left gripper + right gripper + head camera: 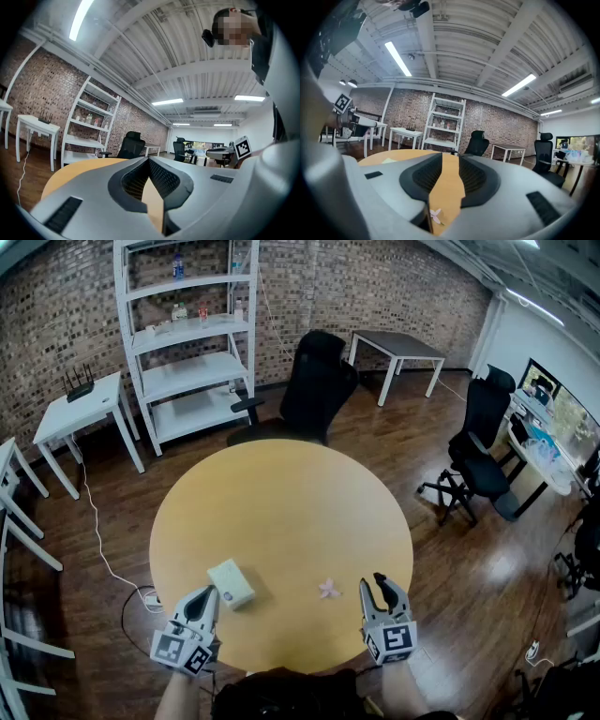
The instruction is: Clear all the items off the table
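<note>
Two grippers at the table (281, 512): left gripper (207, 593) clenched empty, right gripper (375, 583) slightly parted, empty.

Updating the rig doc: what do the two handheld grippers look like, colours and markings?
Both match: the left gripper and right gripper have light grey moulded bodies tapering to two jaws lined with black ribbed pads. Each carries a white cube with black square markers at the rear. No cables visible.

On the worktop (281, 512) a box (231, 583) lies near-left and a flower (328, 589) near-right, well apart. An office chair (314, 390) stands beyond the far edge, a shelf unit (192, 343) farther left.
</note>
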